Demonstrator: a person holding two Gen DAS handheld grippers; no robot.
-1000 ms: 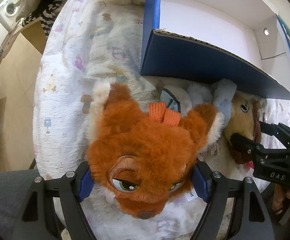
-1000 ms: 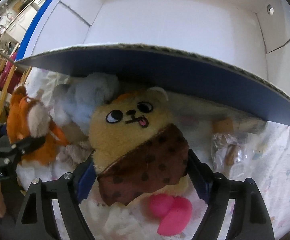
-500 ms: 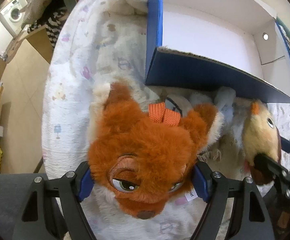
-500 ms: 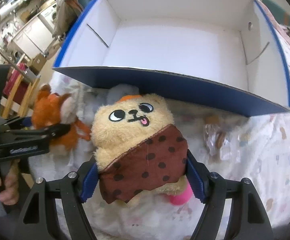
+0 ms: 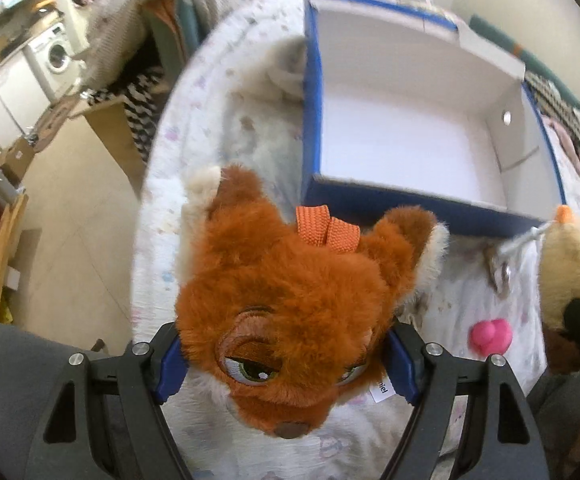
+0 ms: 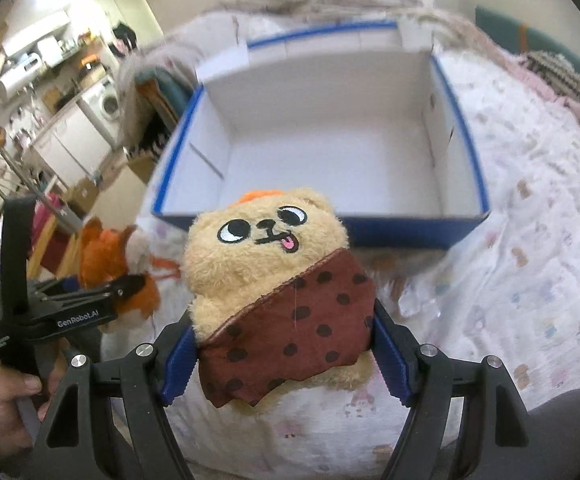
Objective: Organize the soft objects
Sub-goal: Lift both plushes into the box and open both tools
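Note:
My left gripper [image 5: 285,364] is shut on an orange fox plush [image 5: 290,312] with an orange loop, held above the bed. My right gripper [image 6: 283,350] is shut on a tan bear plush [image 6: 261,264] in a brown spotted cloth, held up in front of the box. The blue box [image 6: 390,228] with a white inside [image 5: 402,144] stands on the bed just beyond both toys; nothing shows inside it. The bear also shows at the right edge of the left wrist view [image 5: 566,272]. The fox and left gripper show at the left of the right wrist view [image 6: 109,264].
A pink toy [image 5: 490,334] and a small grey keyring piece [image 5: 500,268] lie on the patterned white bedspread [image 6: 530,280] in front of the box. The bed edge and floor [image 5: 69,208] lie to the left. Blankets [image 6: 562,76] are heaped behind the box.
Both grippers have lifted up and back with their plush toys. The box, seen from low before, now shows from above with its whole floor in view. The pink toy stayed on the bed.

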